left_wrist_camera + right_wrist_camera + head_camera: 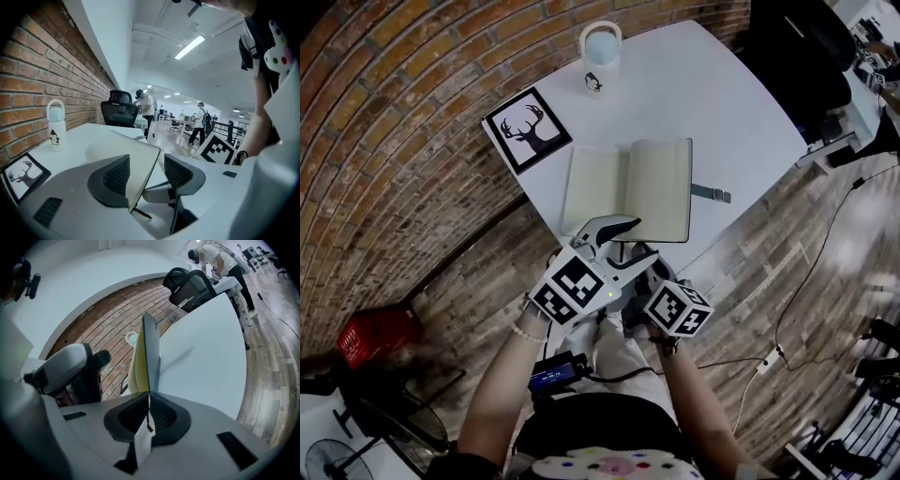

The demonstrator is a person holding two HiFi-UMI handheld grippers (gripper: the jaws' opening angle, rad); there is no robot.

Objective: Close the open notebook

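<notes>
An open notebook [628, 187] with cream pages and a dark cover lies on the white table [722, 103], its near edge at the table's front. My right gripper [643, 253] is shut on the near edge of the notebook's right half; in the right gripper view the thin cover [150, 350] runs straight into the closed pads [149, 404]. My left gripper [615, 229] stands open just beside it. In the left gripper view the notebook's leaf [117, 147] reaches between the parted jaws [146, 161], close to the left pad.
A framed deer picture [528, 128] lies left of the notebook. A pale blue bottle [601, 52] stands at the table's far end. A grey strap [711, 193] sticks out from the notebook's right side. A brick wall borders the table on the left, wooden floor on the right.
</notes>
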